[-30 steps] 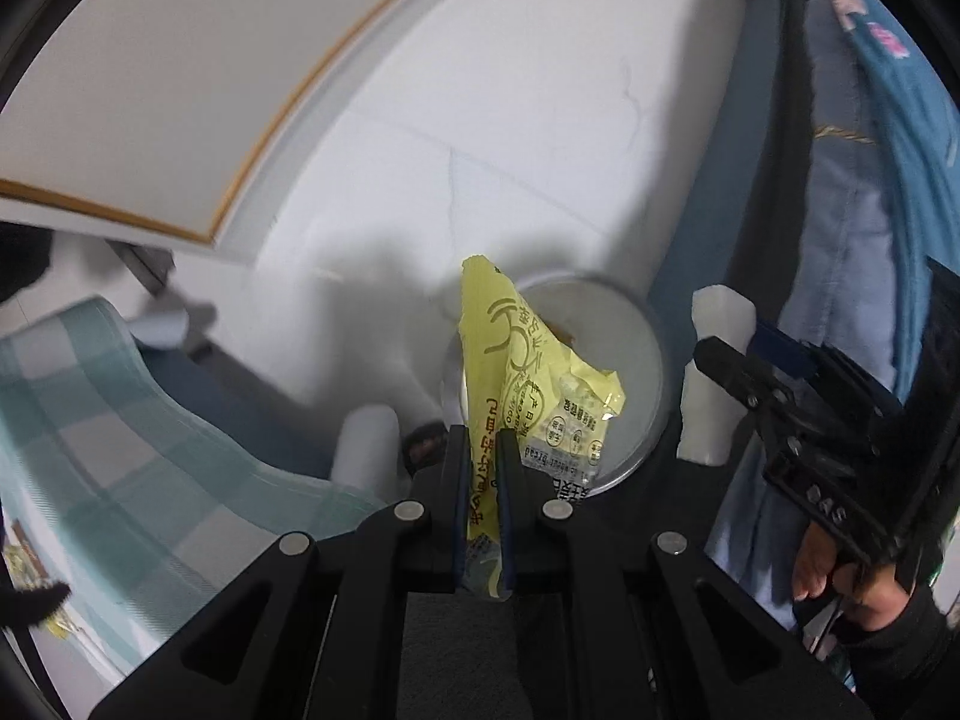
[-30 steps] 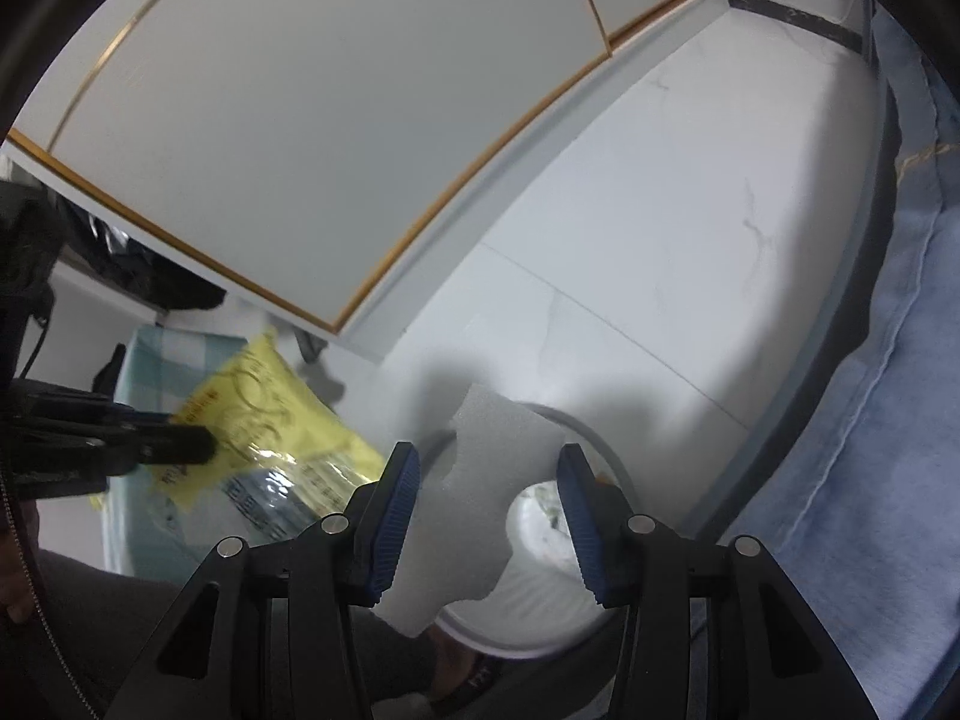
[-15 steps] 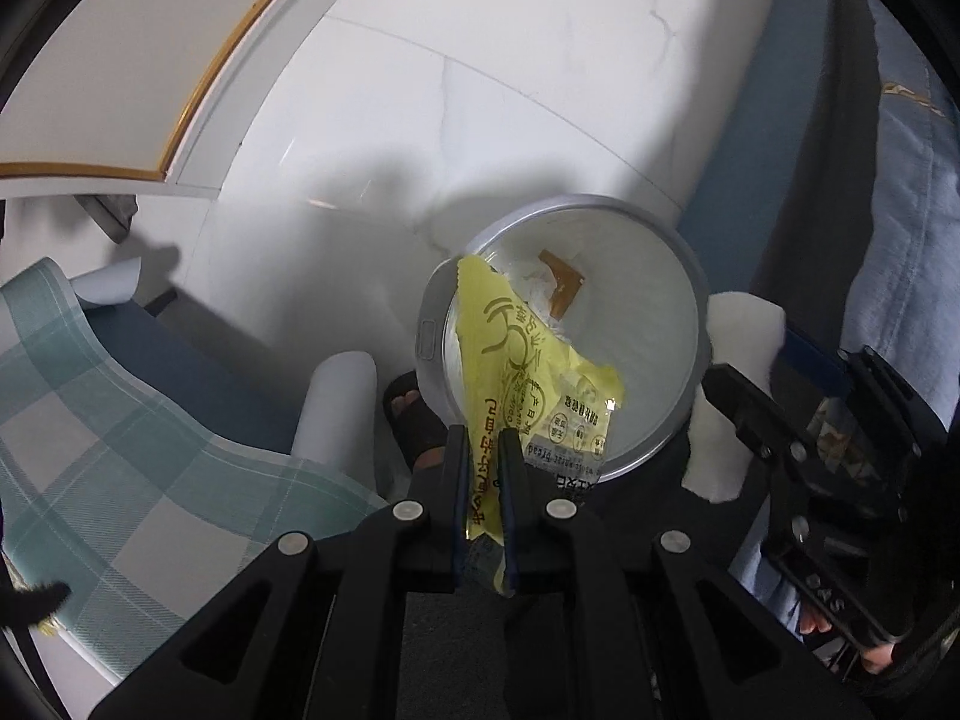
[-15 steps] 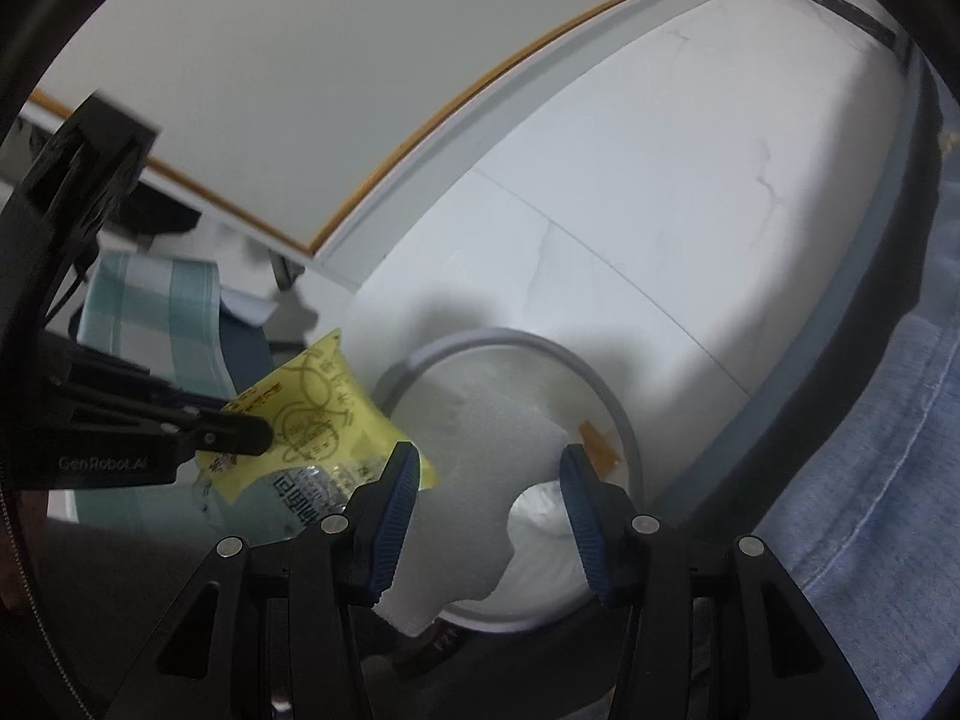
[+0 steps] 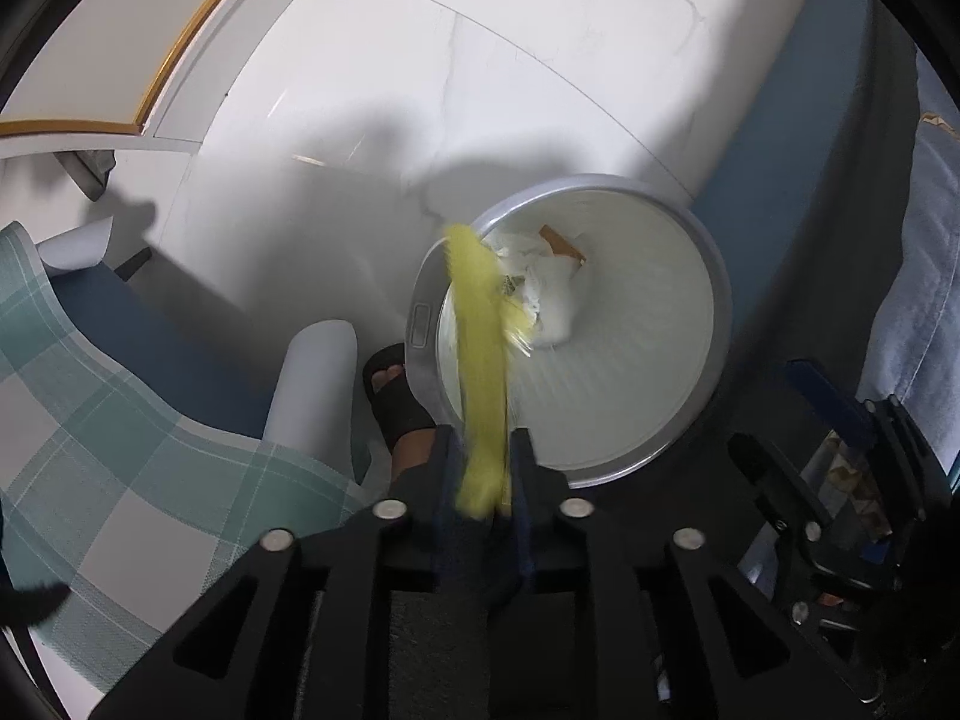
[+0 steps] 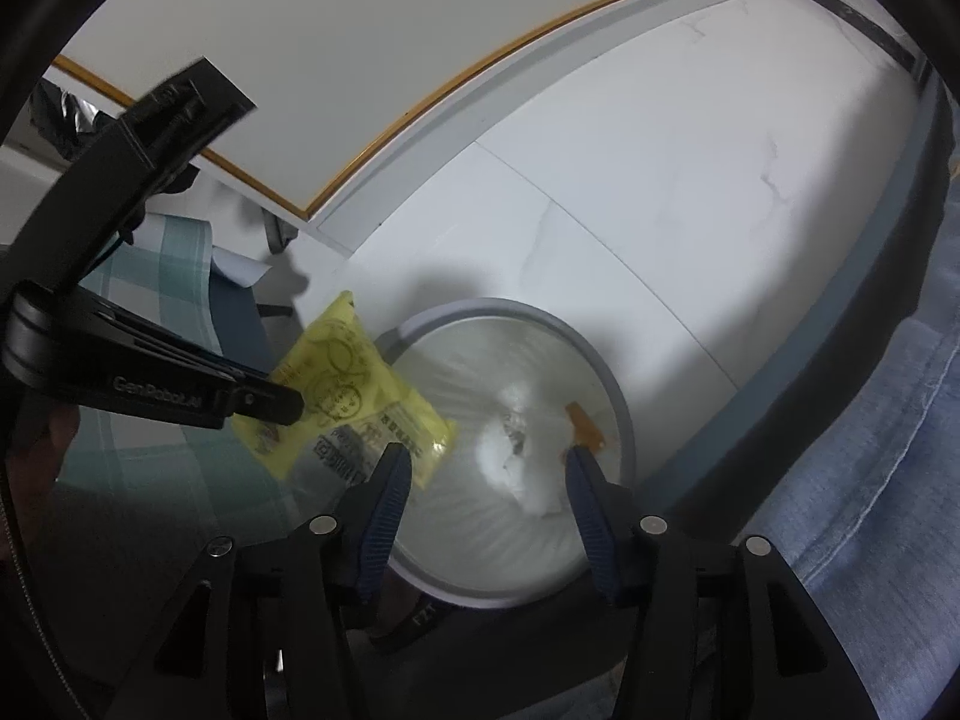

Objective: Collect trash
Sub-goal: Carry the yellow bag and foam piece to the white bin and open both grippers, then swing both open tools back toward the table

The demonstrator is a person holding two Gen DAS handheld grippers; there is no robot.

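My left tongs (image 5: pixel 483 480) grip yellow snack wrapper (image 6: pixel 354 396) over trash bin (image 5: pixel 717 324) rim; left view blurs it edge-on, right view shows print. My right tongs (image 6: pixel 486 480) open, empty, above bin's tissue (image 6: pixel 510 450).

In my left view the yellow wrapper (image 5: pixel 480 360) is smeared by motion blur, its print unreadable. At 2 o'clock inside the bin (image 5: pixel 717 300), white paper (image 5: pixel 555 294) half hides a brown scrap (image 5: pixel 564 240).

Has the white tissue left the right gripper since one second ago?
Yes. The right gripper is open and empty; the tissue lies down inside the trash bin.
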